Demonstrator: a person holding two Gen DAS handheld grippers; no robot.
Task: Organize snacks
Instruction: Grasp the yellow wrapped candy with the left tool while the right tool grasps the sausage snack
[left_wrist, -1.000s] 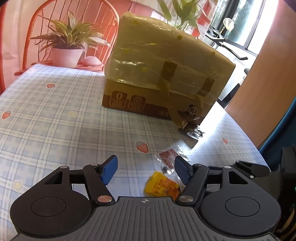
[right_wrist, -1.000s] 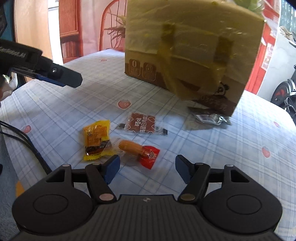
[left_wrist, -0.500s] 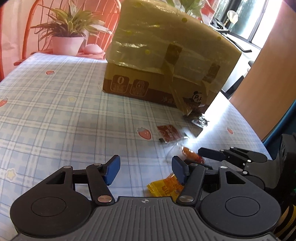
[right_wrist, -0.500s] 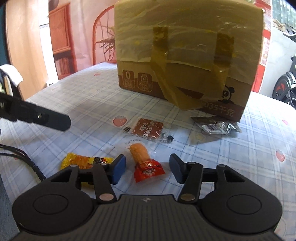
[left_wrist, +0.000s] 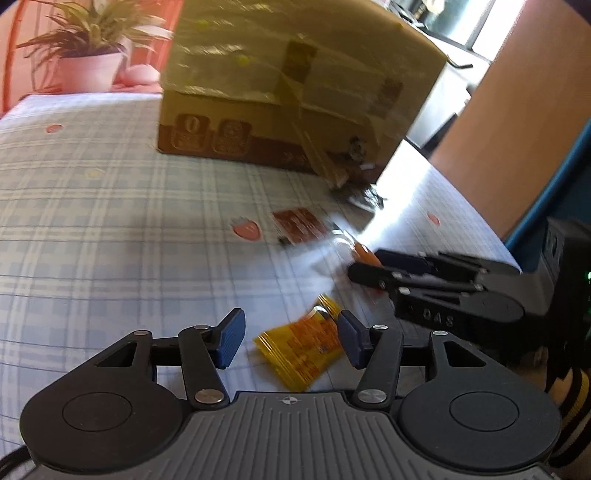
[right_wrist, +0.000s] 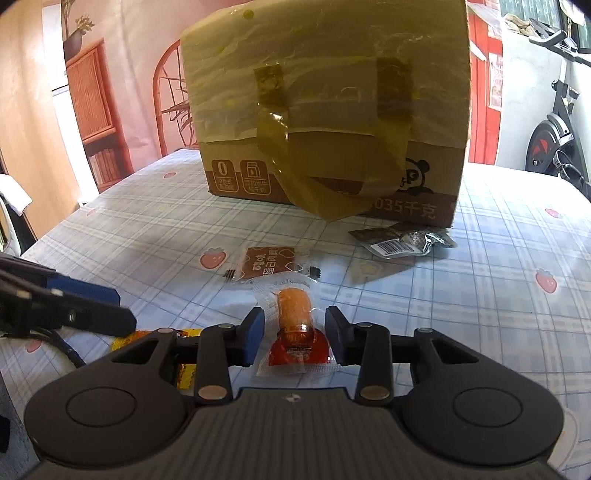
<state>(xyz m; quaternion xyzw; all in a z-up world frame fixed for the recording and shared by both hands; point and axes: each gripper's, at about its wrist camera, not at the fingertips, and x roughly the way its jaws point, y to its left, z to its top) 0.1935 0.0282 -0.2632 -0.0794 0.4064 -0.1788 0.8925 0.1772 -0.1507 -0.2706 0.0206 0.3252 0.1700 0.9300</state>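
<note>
Several snack packets lie on the checked tablecloth in front of a taped cardboard box (right_wrist: 325, 110). My left gripper (left_wrist: 291, 338) is open, with a yellow packet (left_wrist: 299, 347) lying between its fingers on the cloth. My right gripper (right_wrist: 295, 338) is partly closed around an orange sausage in a clear and red wrapper (right_wrist: 295, 325), fingers beside it. A brown packet (right_wrist: 269, 262) lies beyond it. A silver and dark packet (right_wrist: 400, 240) lies by the box corner. The right gripper also shows in the left wrist view (left_wrist: 365, 267).
The box (left_wrist: 291, 88) fills the far middle of the table. A potted plant (left_wrist: 88, 55) stands on a chair at the far left. The table edge (left_wrist: 476, 218) runs along the right. An exercise bike (right_wrist: 557, 122) stands beyond the table.
Both grippers have moved forward and down onto the packets. The right gripper's fingers have narrowed around the sausage. The yellow packet now lies between the left fingers.
</note>
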